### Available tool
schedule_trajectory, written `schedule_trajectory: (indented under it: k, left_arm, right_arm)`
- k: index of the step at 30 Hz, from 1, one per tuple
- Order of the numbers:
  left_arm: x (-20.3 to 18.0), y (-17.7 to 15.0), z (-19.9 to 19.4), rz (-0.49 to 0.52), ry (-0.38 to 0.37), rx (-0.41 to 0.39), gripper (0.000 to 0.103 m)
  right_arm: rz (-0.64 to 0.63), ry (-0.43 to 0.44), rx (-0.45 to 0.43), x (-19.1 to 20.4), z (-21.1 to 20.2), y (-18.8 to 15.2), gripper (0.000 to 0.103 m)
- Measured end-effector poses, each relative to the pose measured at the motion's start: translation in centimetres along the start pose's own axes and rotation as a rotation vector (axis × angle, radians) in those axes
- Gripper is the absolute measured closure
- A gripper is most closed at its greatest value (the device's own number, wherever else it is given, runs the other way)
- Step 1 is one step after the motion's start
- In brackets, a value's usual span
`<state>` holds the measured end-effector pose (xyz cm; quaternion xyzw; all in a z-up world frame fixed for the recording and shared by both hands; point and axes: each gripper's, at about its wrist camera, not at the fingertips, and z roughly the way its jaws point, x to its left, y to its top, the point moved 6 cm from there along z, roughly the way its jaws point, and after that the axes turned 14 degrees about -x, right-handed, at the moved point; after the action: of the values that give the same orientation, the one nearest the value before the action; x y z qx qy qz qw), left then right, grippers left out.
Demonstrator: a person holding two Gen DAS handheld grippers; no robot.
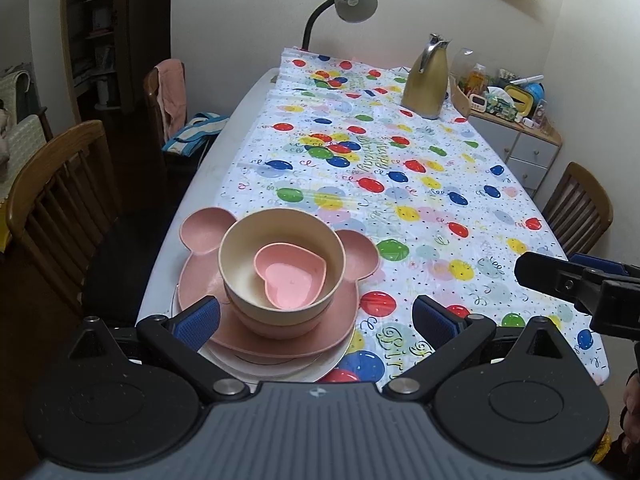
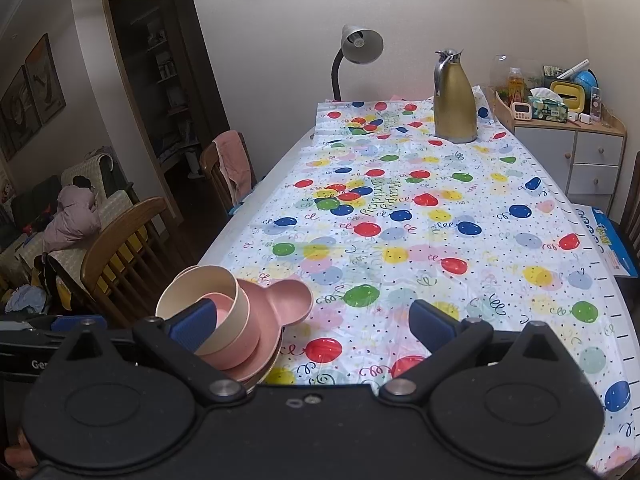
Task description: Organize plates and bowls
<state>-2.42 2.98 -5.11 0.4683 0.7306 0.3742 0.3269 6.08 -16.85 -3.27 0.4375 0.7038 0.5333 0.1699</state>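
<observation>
I hold a pair of tongs in each hand, and both pairs are spread wide and pinching nothing. My left tongs hover just above the near left corner of the tabletop, with the stack of dishes sitting between and just beyond their blue pads. My right tongs hover beside them, to the right of the stack, over bare balloon-print tablecloth.

The stack reads from the top down. One small pink heart-shaped dish sits inside one cream bowl. That bowl is nested in one pink bowl, of which only the lower wall shows. Under it lies one pink plate with two round ears. Beneath that I see the rim of a white plate; there may be more than one there, but I cannot tell how many.

I judge the task to be nearly or fully done: every plate and bowl in view is gathered into this single pile, large below and small on top, and none lies loose elsewhere on the tabletop.

Far ahead of both tongs stand one gold jug and one grey desk lamp.
</observation>
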Motion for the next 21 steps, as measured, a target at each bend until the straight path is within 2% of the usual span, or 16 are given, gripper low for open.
schedule_trajectory:
  k: [7,21]
  left_arm:
    - [0.2,-0.1,-0.4,-0.002,0.020,-0.006,0.000]
    - [1.4,-0.3,-1.7,-0.024,0.066,-0.017,0.000]
  right_arm:
    - [0.006,-0.005,0.013,-0.1,0.0,-0.5,0.000]
    - [-0.006,0.050,0.032,1.2,0.4,-0.8,0.000]
